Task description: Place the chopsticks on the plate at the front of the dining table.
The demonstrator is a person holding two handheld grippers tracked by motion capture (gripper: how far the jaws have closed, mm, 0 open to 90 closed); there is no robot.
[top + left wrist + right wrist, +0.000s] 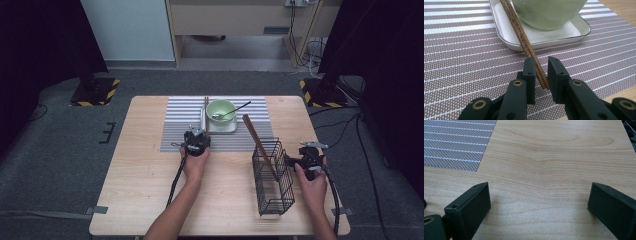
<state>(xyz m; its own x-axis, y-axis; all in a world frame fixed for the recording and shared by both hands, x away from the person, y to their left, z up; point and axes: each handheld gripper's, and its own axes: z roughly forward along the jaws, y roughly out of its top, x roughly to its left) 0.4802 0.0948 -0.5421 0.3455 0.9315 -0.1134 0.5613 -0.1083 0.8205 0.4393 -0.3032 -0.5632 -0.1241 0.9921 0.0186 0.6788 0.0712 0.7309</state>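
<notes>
Between the left gripper's fingers lie two chopsticks.

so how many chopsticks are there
4: two chopsticks lying between the left gripper jaws beside the tray, two standing in the wire basket.

One green bowl, one spoon, one white tray, one wire basket, one striped mat, and two pairs of chopsticks, the other pair in the basket.
</notes>
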